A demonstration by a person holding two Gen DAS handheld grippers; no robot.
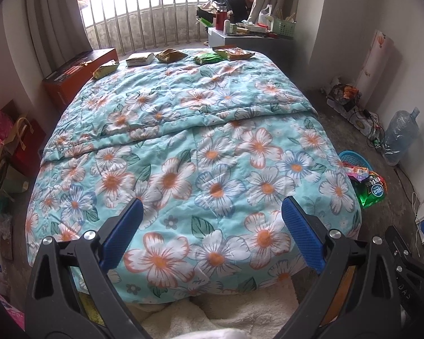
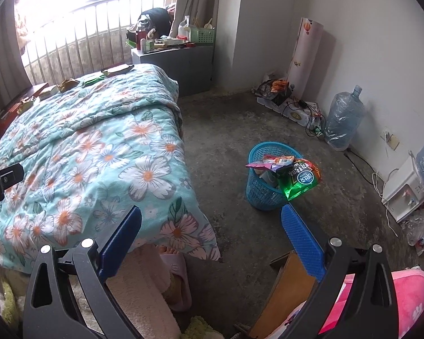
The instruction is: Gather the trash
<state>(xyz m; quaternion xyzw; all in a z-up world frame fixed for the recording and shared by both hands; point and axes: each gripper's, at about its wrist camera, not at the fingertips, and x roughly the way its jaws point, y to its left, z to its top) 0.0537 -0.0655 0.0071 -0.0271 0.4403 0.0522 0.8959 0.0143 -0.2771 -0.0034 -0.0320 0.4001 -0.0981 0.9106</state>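
Wrappers (image 1: 169, 56) lined along quilt's (image 1: 183, 155) far edge, well beyond reach; left gripper (image 1: 212, 231) and right gripper (image 2: 210, 234) both spread, empty (blue bin (image 2: 261, 192) already overflowing, floor-side for drop-off)

A floral quilt (image 1: 195, 147) covers the bed; five wrappers (image 1: 171, 56), perhaps snack packets, line its far edge.

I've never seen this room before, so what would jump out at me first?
The floral quilt covering the bed fills most of the left wrist view, with a row of snack wrappers lying along its far edge by the window railing. On the bare floor to the right of the bed stands a blue mesh basket already stuffed with bright wrappers. Both the left gripper and right gripper hang open and empty in the foreground.
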